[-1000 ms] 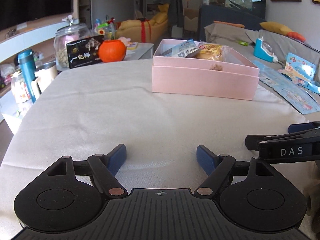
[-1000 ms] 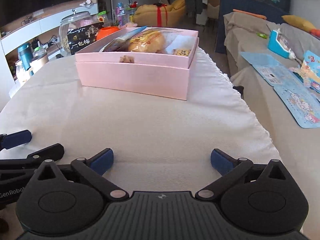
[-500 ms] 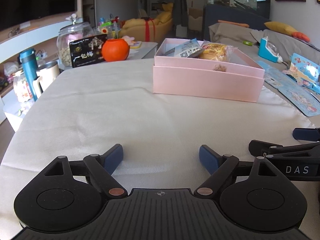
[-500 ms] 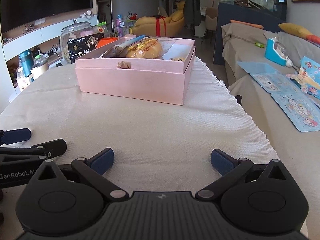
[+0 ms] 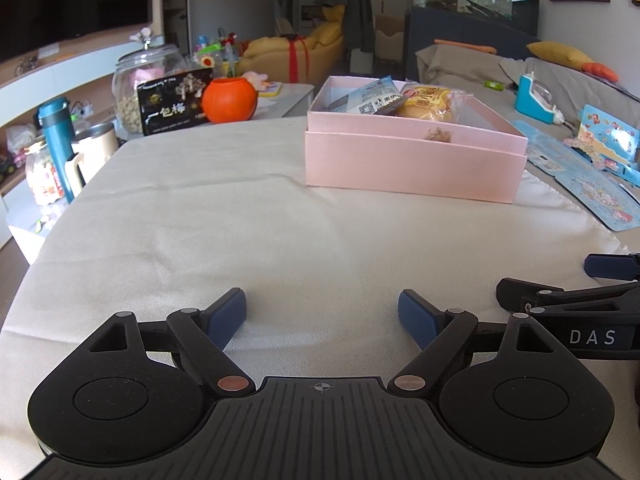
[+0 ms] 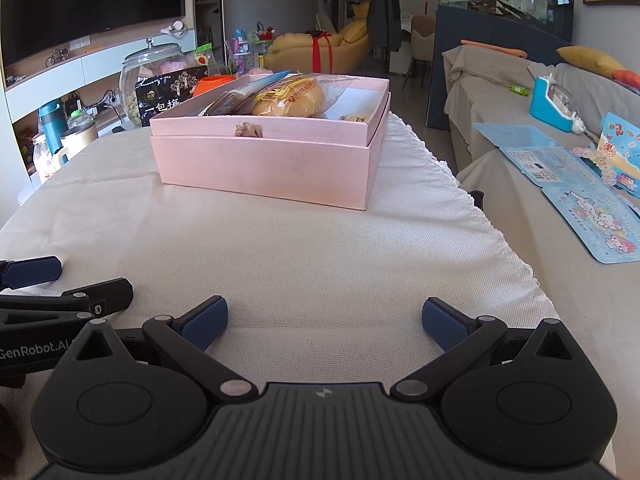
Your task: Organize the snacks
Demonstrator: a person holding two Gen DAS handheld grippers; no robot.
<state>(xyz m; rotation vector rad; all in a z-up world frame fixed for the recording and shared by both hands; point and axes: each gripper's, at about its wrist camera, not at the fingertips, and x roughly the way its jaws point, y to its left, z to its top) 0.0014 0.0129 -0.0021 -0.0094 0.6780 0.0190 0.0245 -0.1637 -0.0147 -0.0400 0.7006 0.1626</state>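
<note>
A cream cloth-covered table [image 6: 304, 248] carries a pale pink box [image 6: 268, 168], lidless, its shallow inner tray nested in a deeper base, a small tan tag on the front wall. Inside the box lie a golden bun in clear wrap [image 6: 290, 98] and a blue-white packet [image 5: 374, 98]. Well in front of the box, the left gripper [image 5: 322, 314] and right gripper [image 6: 324, 318] hover with jaws spread wide, nothing between them. Their sides read "GenRobot.AI" and "DAS"; behind the box, a black pouch [image 5: 174, 106] bears Chinese characters
</note>
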